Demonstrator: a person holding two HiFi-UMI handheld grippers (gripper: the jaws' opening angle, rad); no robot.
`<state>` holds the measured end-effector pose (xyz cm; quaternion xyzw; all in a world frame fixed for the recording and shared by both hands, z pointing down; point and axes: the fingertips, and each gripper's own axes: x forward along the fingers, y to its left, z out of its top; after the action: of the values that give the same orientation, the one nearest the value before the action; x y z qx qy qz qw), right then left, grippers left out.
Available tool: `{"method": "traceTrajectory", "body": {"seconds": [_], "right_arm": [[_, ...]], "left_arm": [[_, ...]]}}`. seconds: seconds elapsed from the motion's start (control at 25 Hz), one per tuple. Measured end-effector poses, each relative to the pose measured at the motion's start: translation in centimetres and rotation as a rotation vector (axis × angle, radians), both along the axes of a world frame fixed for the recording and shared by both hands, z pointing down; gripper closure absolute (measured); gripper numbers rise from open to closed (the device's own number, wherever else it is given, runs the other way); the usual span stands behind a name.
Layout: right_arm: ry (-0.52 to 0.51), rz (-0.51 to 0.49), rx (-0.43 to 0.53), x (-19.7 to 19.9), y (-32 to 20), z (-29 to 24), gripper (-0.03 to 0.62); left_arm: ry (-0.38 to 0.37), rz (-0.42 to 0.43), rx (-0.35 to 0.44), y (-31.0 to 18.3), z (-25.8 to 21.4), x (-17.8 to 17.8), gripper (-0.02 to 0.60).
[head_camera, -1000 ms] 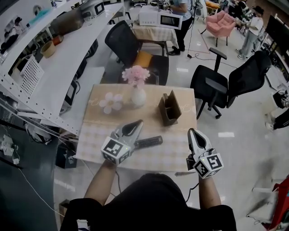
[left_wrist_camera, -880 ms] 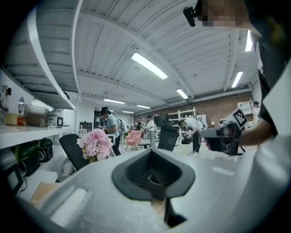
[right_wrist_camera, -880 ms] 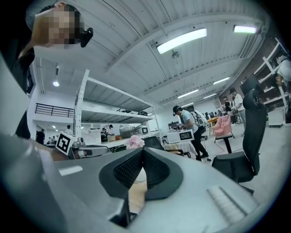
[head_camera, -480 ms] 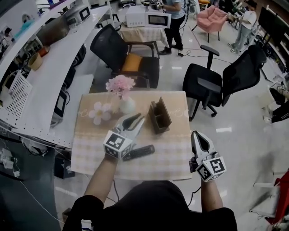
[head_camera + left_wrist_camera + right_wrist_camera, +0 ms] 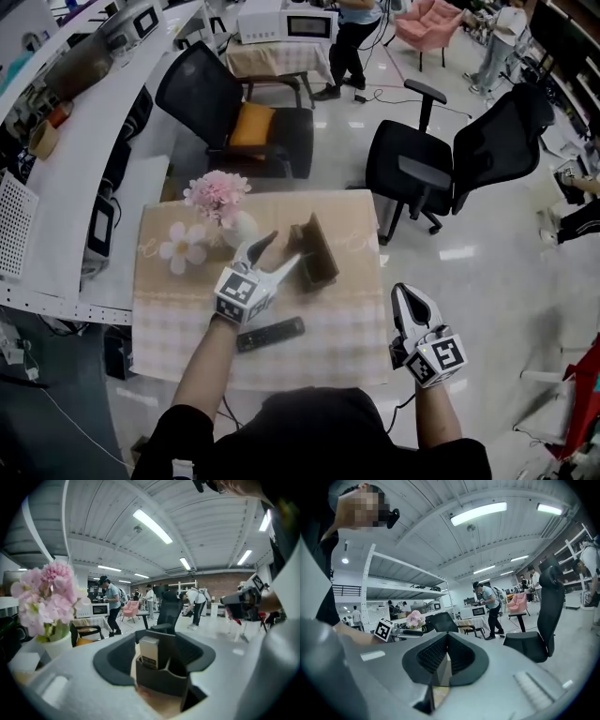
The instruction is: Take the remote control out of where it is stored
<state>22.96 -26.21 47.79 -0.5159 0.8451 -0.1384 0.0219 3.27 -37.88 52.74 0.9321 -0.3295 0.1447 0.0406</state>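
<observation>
On the table (image 5: 349,317), remote control (image 5: 270,334) flat, left hand-held gripper (image 5: 284,247) opening empty, right hand-held gripper (image 5: 405,292) closed

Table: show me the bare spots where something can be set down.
Free: the right strip of the table, between the holder and the right edge, and the front-left corner, left of the remote. Crowded: the back left, where the vase and flower-shaped mat sit near the holder.

- No legible text, brand or number is being found in any view.
- Square black-and-white code patterns, without letters, are being shown on the left marker cube (image 5: 239,293) and the right marker cube (image 5: 436,359).
- Print on the pale box (image 5: 149,651) in the holder (image 5: 161,681) is being rendered too blurred to read.
</observation>
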Motion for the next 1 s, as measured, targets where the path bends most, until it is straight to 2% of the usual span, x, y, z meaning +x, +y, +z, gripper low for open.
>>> {"method": "traceTrajectory", "body": {"seconds": [0.36, 0.68, 0.8, 1.0], "right_arm": [[-0.004, 0.052, -0.085, 3.4, -1.3, 3.6, 0.589], [-0.006, 0.094, -0.120, 5.7, -1.3, 5.0, 0.589], [-0.009, 0.097, -0.117, 6.0, -1.4, 5.1, 0.589], [-0.003, 0.088, -0.120, 5.7, -1.4, 4.8, 0.589]], "left_arm": [[-0.040, 0.059, -0.042, -4.0, 4.8, 3.0, 0.276], [-0.054, 0.096, -0.077, -4.9, 7.0, 4.1, 0.276], [-0.062, 0.104, -0.074, -4.9, 7.3, 4.4, 0.292], [-0.066, 0.110, -0.061, -5.1, 6.8, 4.4, 0.368]]}}
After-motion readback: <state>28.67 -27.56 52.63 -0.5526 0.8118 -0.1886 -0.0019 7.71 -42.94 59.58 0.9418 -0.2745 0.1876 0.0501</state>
